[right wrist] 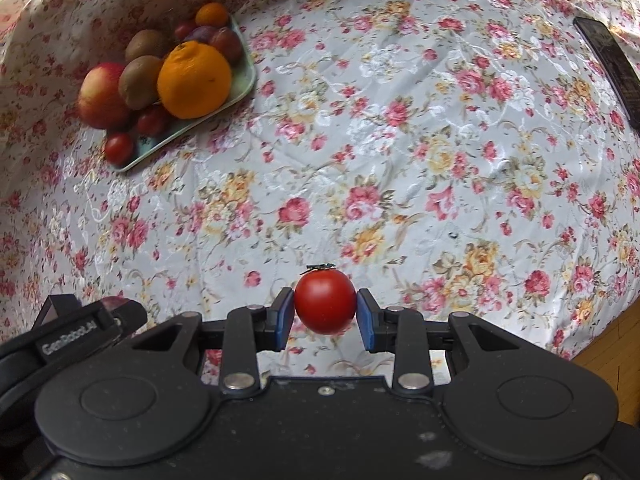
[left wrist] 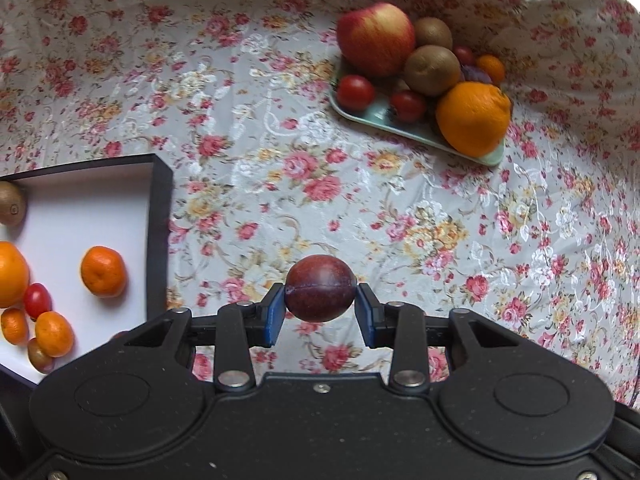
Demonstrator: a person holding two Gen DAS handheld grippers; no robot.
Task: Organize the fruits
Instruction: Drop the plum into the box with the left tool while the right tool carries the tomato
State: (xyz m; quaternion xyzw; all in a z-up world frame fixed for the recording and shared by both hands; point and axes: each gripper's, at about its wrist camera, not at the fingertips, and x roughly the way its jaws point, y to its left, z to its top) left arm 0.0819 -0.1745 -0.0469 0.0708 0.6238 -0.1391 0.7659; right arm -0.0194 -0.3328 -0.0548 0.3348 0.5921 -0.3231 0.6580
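Currently left gripper is pinching a plum at its widest girth above the tablecloth, near the box; right gripper is pinching a cherry tomato likewise. Both are looking light, smooth, slippery, bruisable, so gentle squeezing seems wise.

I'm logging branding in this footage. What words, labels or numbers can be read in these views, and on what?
"GenRobot.AI": white lettering on the black body of the left tongs, seen in the right wrist view.
Pale green rectangular tray: a small dark mark, too blurred to read.
Nothing else carries text.
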